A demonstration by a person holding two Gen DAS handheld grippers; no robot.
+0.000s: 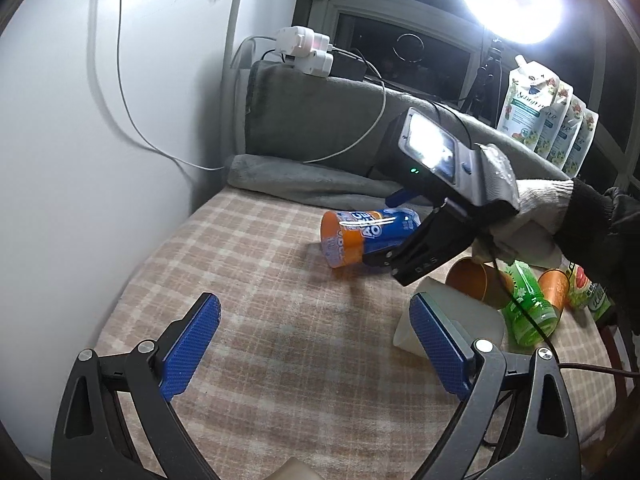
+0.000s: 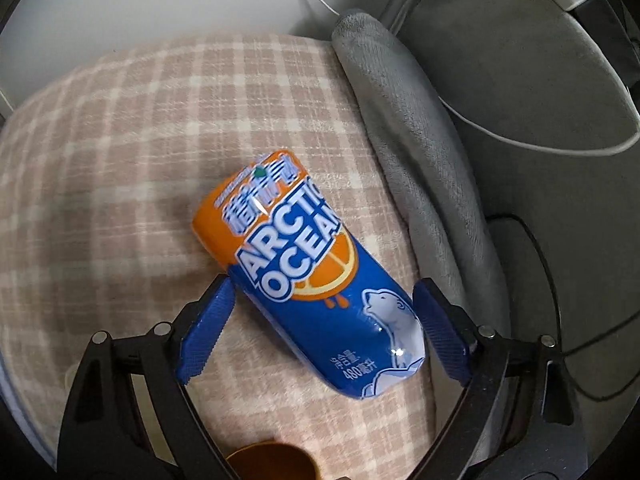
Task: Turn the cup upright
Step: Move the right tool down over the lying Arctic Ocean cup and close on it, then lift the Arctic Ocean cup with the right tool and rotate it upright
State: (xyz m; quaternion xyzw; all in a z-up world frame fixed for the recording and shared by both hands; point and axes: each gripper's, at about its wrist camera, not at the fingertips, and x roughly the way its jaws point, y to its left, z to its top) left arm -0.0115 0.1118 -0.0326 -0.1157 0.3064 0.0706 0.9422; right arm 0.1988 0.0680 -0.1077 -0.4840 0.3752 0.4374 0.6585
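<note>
Blue pads of the right gripper [image 2: 322, 332] stand spread on both sides of the cup [image 2: 308, 276], which lies on its side near the blanket's [image 2: 120, 140] far edge. It should close squarely before tipping. Left gripper [image 1: 316, 348] is spread, empty.

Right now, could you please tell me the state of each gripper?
Left gripper: open, holding nothing.
Right gripper: open, fingers either side of the lying Arctic Ocean cup, not yet closed.
</note>
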